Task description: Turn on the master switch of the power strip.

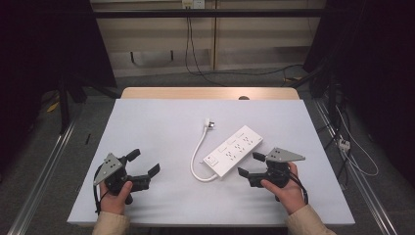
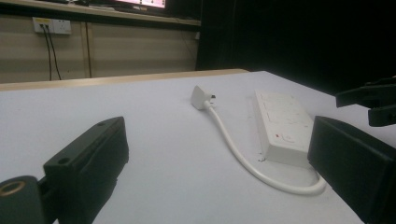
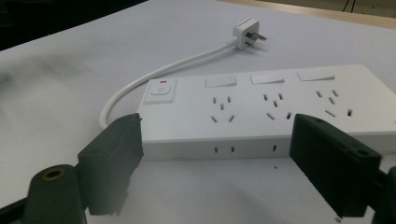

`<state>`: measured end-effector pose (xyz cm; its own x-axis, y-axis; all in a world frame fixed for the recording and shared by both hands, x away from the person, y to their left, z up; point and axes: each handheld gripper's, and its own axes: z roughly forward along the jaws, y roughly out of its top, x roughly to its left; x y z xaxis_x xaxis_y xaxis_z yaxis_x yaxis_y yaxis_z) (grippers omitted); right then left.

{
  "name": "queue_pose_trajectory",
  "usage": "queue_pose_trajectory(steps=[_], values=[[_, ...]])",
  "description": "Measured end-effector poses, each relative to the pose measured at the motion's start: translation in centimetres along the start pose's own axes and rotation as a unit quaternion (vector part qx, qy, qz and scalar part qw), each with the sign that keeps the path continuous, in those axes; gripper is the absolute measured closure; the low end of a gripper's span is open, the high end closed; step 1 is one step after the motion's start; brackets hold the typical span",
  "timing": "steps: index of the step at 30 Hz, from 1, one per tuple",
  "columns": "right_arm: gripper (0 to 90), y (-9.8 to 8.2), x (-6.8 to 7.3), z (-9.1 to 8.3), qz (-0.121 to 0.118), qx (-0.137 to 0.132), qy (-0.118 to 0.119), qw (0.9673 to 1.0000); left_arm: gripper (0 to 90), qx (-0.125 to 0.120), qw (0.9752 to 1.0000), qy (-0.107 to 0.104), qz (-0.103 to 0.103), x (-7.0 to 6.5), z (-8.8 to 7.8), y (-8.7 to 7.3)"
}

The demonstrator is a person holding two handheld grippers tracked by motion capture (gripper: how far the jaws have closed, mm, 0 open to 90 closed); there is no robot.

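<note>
With both the left gripper (image 1: 146,163) and the right gripper (image 1: 248,164) wide open and empty, the white plastic power strip (image 1: 235,150), right of the white table's (image 1: 147,122) middle, could skid if nudged sideways.

The table (image 1: 161,122) has a pale grey top with a wooden strip along its far edge. A white power strip (image 1: 235,151) lies on it, its cable (image 1: 196,152) curling to a plug (image 1: 209,123).
</note>
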<state>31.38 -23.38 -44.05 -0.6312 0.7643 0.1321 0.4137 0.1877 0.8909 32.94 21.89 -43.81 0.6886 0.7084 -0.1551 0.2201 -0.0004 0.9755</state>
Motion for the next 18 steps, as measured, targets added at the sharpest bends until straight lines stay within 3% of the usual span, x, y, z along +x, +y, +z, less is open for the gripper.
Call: queue_pose_trajectory(steps=[18], values=[[17.0, -1.0, -1.1, -1.8, 0.002, 0.001, -0.012, 0.9999, 4.8, 0.004, 1.0000, 0.001, 0.001, 0.0, 0.1, -0.1]])
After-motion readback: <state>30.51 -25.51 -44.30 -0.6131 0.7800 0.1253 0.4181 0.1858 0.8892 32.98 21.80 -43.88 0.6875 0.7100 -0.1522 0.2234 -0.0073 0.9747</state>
